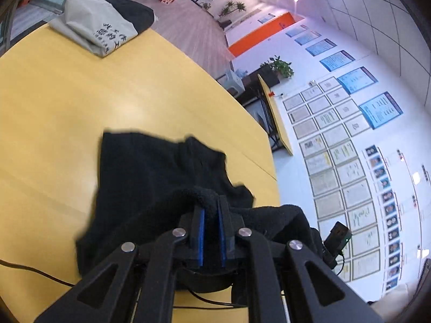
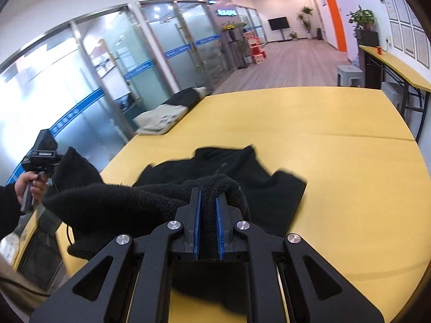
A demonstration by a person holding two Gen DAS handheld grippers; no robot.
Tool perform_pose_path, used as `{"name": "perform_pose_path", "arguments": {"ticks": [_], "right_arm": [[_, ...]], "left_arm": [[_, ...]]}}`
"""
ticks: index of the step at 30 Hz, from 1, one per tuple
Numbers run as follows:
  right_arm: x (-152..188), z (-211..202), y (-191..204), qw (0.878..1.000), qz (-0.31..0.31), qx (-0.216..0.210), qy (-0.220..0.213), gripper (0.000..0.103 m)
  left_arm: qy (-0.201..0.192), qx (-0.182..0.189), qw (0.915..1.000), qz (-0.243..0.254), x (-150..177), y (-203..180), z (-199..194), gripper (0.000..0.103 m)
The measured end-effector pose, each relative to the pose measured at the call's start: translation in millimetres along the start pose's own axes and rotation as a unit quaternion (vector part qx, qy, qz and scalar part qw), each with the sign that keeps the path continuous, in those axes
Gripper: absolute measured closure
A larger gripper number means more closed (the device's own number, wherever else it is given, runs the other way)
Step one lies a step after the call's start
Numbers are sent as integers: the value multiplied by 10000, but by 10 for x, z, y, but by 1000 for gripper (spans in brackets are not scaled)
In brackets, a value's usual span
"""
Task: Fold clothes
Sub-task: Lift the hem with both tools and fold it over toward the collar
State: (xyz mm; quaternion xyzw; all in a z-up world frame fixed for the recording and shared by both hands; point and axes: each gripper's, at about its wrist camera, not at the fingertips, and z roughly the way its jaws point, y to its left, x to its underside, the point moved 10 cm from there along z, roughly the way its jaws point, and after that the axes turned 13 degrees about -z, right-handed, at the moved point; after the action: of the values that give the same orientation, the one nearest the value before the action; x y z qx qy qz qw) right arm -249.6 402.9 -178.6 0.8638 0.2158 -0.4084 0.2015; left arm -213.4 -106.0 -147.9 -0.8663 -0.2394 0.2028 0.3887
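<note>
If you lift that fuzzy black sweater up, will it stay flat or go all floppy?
Probably floppy: the black sweater already sags and bunches between the right gripper and left gripper. Its fuzzy pile likely grips the pads, so it shouldn't slip easily.

Black linkage arms, silver rivets, blue-padded fingers (image 2: 194,223); bare hand (image 2: 31,185), dark sleeve

The yellow wooden worktop (image 2: 350,167) carries a black fleece garment (image 2: 242,172) just ahead of the right claw (image 2: 207,202) and a folded grey-and-black garment (image 2: 164,115) far ahead-left.
</note>
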Motion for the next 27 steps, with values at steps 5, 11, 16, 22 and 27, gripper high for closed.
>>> {"name": "perform_pose_path", "arguments": {"ticks": [5,11,16,22,27], "right_arm": [[-55,828,-531,9987,368,183,313,95],[285,1496,-1098,9904,1101,186,809,94],[410,1555,-1257,9895,1068,174,959,77],[62,1045,-1583,9915,825,981,240,13],[229,1409,-1458,9901,-185,810,1128,9]], "left_arm": [[149,-144,9997,-162,-684,451,688,94],[486,-282,9983,-128,-1097,954,1364,91],[880,-364,9948,350,-1154,1011,1542,86],[978,-379,9872,1203,-1052,786,1185,73],[28,-363,9857,1644,-1353,717,891,16]]}}
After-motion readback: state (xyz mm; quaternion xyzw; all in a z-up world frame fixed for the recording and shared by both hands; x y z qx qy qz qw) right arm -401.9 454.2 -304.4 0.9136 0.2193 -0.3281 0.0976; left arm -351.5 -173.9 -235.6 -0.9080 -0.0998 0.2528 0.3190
